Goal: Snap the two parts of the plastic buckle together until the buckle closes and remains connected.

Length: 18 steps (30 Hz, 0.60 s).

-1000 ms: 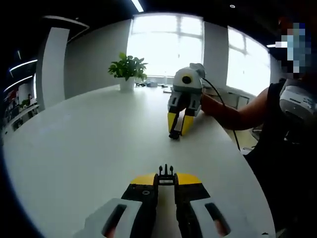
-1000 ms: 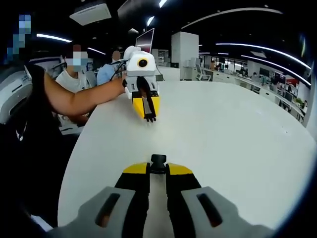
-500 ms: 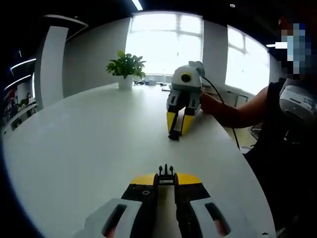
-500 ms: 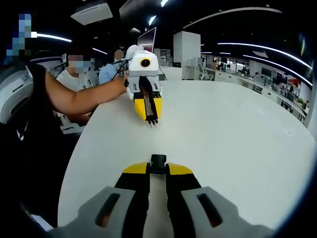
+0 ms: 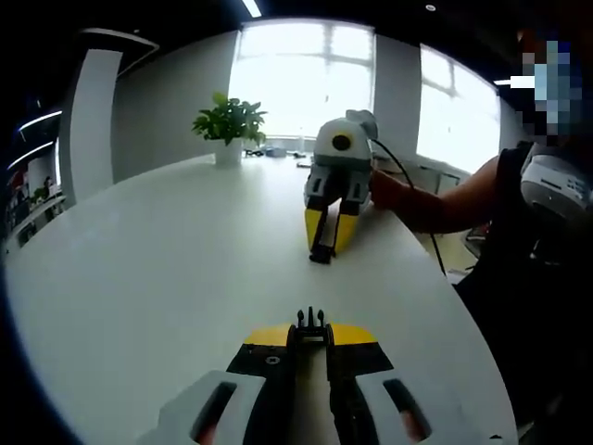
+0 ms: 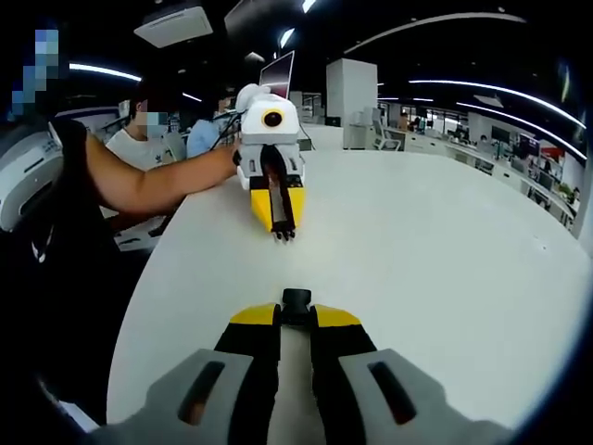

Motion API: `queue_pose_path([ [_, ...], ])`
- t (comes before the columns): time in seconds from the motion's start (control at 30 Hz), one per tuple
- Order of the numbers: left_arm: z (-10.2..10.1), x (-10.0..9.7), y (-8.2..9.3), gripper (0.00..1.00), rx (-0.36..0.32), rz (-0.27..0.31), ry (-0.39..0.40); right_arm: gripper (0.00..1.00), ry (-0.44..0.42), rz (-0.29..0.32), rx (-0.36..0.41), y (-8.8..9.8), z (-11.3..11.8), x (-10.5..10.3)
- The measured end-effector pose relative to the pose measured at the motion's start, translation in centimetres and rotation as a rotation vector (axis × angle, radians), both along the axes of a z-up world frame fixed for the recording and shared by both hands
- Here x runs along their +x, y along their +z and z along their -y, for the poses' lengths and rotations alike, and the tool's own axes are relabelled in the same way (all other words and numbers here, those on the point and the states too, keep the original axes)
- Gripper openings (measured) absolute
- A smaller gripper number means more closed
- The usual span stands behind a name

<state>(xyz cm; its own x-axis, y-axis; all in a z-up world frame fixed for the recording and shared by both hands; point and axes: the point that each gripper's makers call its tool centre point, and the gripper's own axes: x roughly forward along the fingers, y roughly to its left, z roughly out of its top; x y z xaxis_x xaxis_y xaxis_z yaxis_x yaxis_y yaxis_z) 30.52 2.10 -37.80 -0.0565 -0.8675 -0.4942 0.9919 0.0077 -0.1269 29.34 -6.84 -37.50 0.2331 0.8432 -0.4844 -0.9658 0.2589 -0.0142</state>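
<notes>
Above the white bench (image 5: 139, 278), your left claw (image 5: 311, 326) clamps the pronged buckle half (image 5: 310, 322), your right claw (image 6: 296, 306) the socket half (image 6: 296, 298); they're well apart, unjoined.

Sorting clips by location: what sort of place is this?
Probably an open-plan office: a big white table, rows of desks under strip ceiling lights, and a potted plant by large windows.

A wide white table (image 5: 157, 269) extends to a potted plant (image 5: 228, 126) at its far edge, behind which large bright windows (image 5: 301, 79) are set in a pale wall, while the opposite direction opens onto an office with desks (image 6: 445, 146) under linear ceiling lights (image 6: 491, 88).
</notes>
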Motion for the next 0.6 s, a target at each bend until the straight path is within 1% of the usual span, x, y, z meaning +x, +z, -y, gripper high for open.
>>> queue_pose_path([
  [0.23, 0.09, -0.19, -0.06, 0.11, 0.004, -0.012, -0.001, 0.11, 0.006, -0.004, 0.006, 0.01, -0.15, -0.09],
  [0.6, 0.1, -0.37, -0.09, 0.11, 0.006, -0.005, -0.008, 0.11, 0.009, 0.0, 0.012, 0.04, -0.29, -0.15],
])
